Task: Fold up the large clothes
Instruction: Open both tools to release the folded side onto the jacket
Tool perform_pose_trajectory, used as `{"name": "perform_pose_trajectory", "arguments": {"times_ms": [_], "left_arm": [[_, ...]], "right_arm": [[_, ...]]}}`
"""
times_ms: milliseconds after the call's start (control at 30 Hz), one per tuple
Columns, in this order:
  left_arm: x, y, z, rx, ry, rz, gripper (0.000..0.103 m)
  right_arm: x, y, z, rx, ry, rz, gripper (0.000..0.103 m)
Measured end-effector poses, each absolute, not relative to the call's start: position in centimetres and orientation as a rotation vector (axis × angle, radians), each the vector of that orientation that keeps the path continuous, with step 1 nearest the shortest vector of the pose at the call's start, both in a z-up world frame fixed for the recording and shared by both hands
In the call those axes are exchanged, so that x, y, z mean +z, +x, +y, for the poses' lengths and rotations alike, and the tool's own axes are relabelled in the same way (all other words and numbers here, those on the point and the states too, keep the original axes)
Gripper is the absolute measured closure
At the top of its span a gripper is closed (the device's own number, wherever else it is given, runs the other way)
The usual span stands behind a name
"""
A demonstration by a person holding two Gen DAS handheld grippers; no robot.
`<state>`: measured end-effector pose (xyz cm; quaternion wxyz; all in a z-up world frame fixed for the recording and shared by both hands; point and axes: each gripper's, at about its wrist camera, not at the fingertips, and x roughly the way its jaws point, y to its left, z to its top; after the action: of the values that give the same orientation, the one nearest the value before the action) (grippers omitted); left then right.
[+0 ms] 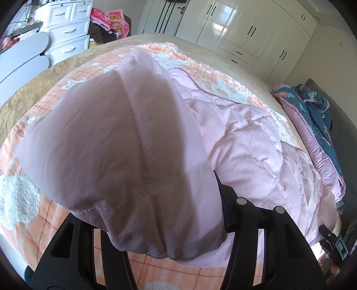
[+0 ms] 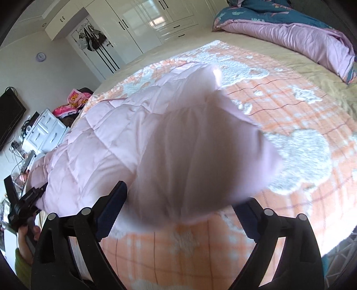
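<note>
A pale pink quilted coat (image 1: 241,138) lies spread on the bed. One thick fold of the coat (image 1: 125,142) is raised off the blanket and bunched between the jaws of my left gripper (image 1: 156,200), which is shut on it. The right finger's dark pad (image 1: 224,200) presses the cloth, while the left pad is hidden under it. In the right wrist view, my right gripper (image 2: 181,194) stands wide open. A blurred flap of the coat (image 2: 200,156) hangs just above and between its fingers (image 2: 112,207), with neither pad pressing it.
The coat rests on an orange checked blanket (image 2: 290,107) with white fleecy patches, over a beige sheet (image 1: 26,98). A blue and pink duvet (image 2: 290,29) is heaped at the bed's far end. White wardrobes (image 1: 245,24), white drawers (image 1: 67,29) and a clothes pile (image 1: 111,20) stand beyond.
</note>
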<state>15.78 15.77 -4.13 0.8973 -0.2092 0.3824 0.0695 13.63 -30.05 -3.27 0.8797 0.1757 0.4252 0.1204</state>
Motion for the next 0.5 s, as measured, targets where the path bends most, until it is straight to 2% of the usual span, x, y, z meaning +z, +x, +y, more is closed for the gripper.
{"name": "perform_pose_trajectory", "arguments": {"times_ms": [100, 367, 500], "left_arm": [[-4.2, 15.5, 15.9, 0.138, -0.441, 0.787, 0.056], [-3.9, 14.1, 16.1, 0.139, -0.442, 0.784, 0.05], [-2.7, 12.5, 16.1, 0.126, -0.43, 0.784, 0.039]], "right_arm": [[-1.9, 12.0, -30.3, 0.218, 0.315, 0.842, 0.005], [2.2, 9.0, -29.5, 0.239, 0.215, 0.747, 0.004], [3.0, 7.5, -28.6, 0.26, 0.189, 0.726, 0.004]]}}
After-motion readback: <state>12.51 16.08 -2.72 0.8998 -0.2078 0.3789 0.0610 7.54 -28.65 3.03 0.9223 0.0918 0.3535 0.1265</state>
